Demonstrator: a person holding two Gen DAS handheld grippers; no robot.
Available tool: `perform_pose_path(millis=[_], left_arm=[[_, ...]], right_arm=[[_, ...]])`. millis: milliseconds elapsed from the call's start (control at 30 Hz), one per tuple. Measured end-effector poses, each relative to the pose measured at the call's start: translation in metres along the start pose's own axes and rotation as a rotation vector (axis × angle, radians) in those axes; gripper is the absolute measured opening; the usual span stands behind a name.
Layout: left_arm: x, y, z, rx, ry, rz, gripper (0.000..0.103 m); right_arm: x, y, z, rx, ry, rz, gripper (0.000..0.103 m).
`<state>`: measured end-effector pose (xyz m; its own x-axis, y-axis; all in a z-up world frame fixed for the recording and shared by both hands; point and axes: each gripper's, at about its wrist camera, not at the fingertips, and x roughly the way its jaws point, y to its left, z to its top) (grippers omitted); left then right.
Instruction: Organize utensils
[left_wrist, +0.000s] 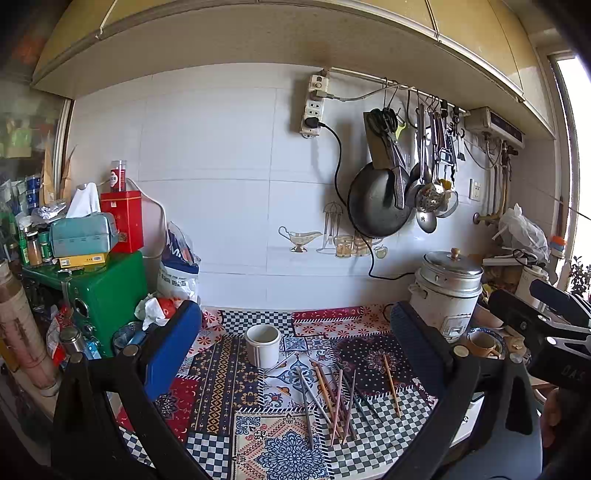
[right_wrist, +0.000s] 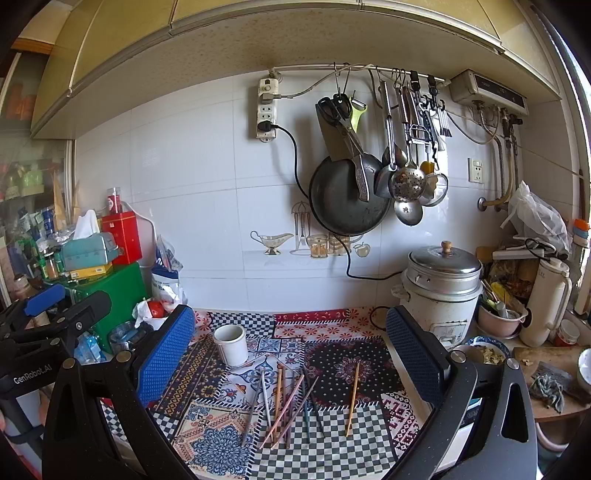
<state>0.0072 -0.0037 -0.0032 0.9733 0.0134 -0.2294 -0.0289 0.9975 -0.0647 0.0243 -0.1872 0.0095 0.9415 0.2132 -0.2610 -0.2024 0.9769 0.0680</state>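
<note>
Several loose chopsticks lie scattered on the patterned tablecloth; they also show in the right wrist view. One wooden chopstick lies apart to the right, and it shows too in the right wrist view. A white ceramic cup stands upright and empty behind them, also in the right wrist view. My left gripper is open and empty, held above the cloth. My right gripper is open and empty too, beside the left one.
A white rice cooker stands at the right; a green box with tins and a tissue box stands at the left. A pan and ladles hang on the tiled wall. Bowls and a thermos crowd the far right.
</note>
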Motion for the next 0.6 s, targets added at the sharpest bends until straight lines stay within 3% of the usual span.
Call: perform_pose_path(millis=[600], left_arm=[[0.0007,0.0015,0.0014,-0.001,-0.001,-0.004,0.103]], right_arm=[[-0.0003,0.0005,0.0006,-0.001,0.0,0.0,0.103]])
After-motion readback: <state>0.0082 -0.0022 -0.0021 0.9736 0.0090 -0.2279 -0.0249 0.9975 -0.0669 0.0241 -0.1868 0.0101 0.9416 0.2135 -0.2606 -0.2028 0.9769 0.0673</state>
